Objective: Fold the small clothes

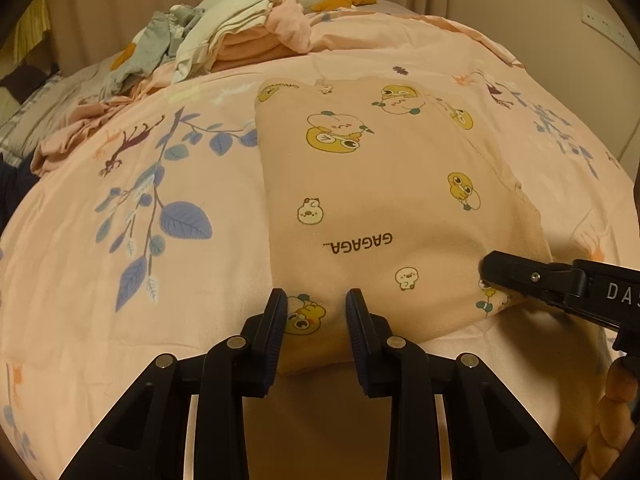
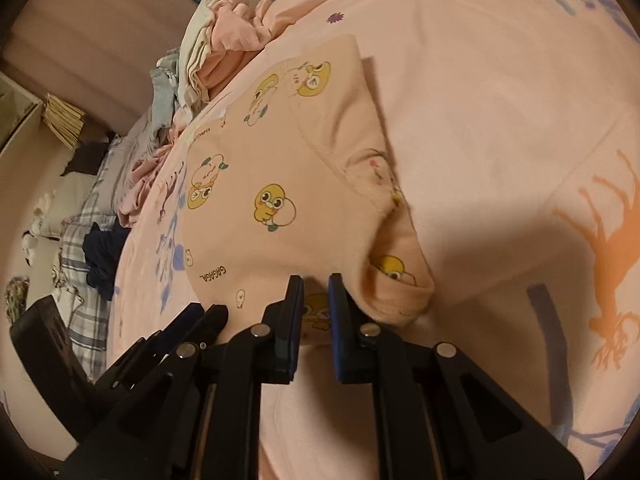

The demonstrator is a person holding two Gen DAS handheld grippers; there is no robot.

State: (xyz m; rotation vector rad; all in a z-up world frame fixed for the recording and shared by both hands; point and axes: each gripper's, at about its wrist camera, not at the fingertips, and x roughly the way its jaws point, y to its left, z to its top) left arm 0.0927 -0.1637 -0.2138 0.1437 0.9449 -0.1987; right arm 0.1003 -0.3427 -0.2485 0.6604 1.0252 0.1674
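Note:
A peach garment [image 1: 380, 184] printed with yellow ducks and the word GAGAGA lies folded on the bed; it also shows in the right wrist view [image 2: 280, 160]. My left gripper [image 1: 316, 308] is at its near edge, shut on a bunch of the fabric that fills the gap between the pads. My right gripper [image 2: 316, 296] is shut on the garment's near right corner, with a duck print pinched between the pads. It enters the left wrist view from the right [image 1: 486, 270]. The left gripper [image 2: 212, 316] sits just to its left. The near edge is raised off the cover.
The pink bed cover [image 1: 160, 280] with leaf and deer prints spreads all around. A pile of loose clothes [image 1: 240, 36] lies at the far side. A dark garment [image 2: 104, 252] and a plaid pillow [image 2: 84, 240] lie off the left. A hand [image 1: 620, 384] holds the right gripper.

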